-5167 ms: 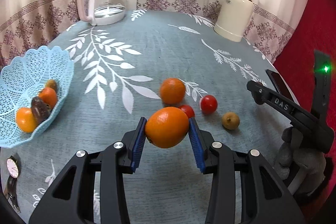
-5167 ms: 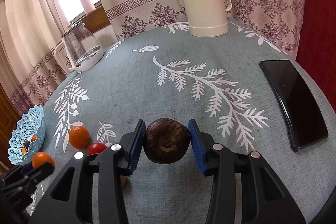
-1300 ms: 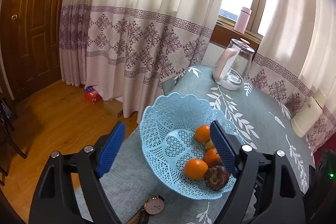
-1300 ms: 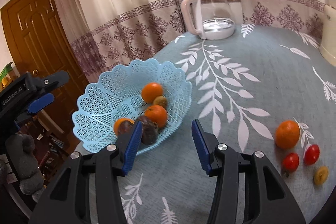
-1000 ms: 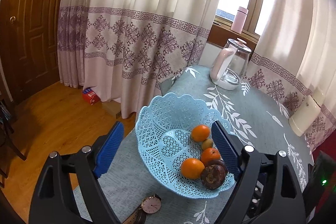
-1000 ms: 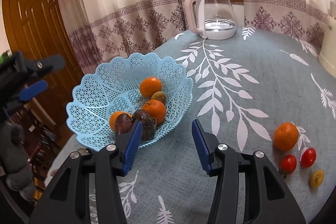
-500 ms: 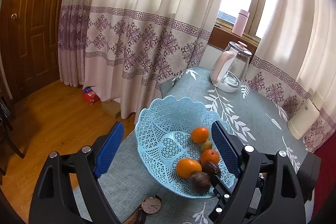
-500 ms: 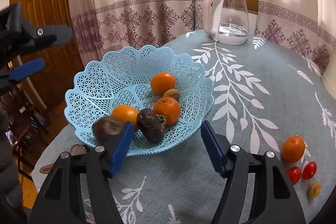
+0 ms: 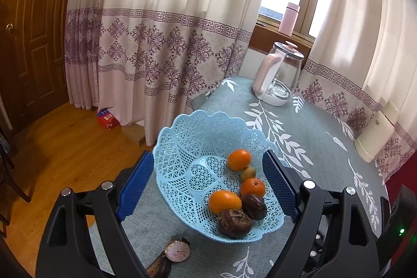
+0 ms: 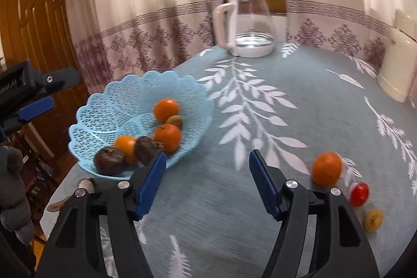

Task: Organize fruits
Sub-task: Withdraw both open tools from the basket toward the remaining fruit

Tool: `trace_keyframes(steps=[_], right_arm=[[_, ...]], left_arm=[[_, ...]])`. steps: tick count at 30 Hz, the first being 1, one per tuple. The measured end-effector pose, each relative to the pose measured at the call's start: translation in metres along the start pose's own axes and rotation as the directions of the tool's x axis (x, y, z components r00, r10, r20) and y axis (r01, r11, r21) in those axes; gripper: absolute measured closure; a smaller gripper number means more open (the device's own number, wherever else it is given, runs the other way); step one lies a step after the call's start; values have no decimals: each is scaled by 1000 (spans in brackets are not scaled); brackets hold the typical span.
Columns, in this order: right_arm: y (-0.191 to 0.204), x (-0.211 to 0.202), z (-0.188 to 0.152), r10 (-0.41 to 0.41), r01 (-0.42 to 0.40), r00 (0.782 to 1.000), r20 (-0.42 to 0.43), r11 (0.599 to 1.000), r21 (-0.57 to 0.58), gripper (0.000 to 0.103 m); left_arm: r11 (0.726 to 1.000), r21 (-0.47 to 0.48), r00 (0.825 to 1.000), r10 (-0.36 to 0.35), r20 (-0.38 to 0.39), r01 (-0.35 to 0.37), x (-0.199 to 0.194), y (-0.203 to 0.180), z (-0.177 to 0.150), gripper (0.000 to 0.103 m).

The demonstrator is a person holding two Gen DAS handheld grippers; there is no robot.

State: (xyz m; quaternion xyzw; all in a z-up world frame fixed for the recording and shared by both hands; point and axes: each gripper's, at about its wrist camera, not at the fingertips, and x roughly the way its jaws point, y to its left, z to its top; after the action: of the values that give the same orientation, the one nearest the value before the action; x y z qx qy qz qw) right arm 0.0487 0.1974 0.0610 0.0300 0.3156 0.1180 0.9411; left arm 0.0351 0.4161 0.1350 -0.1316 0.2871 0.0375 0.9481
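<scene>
Both my tools are empty now. A few seconds ago my left gripper held an orange and my right gripper a dark brown round fruit; both fruits now lie in the pale blue lattice plastic basket, and each gripper's blue pads stand wide apart, holding nothing. So that pair is done, and I judge the next step is the fruit left out on the tablecloth.

In the left view the basket sits at lower centre, holding three oranges, a small greenish-brown fruit and two dark wrinkled fruits near its front rim.

In the blurred right view, at the lower right, a loose orange, a red cherry tomato and a small yellowish-brown fruit wait on the grey-blue leaf-patterned tablecloth, well apart from the basket.
</scene>
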Motion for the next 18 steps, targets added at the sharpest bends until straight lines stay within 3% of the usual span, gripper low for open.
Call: trace_keyframes(steps=[9,18], right_arm=[[-66,-24,-12,-120,119,993,7,988,98,36],[-128,-48,-34,-236,234,972,-14,955,182,36]], left_arm=[[999,36,1000,-20,-15,20,4,-15,-6,17],[996,82,999,-40,-27,42,4,-32,-15,17]])
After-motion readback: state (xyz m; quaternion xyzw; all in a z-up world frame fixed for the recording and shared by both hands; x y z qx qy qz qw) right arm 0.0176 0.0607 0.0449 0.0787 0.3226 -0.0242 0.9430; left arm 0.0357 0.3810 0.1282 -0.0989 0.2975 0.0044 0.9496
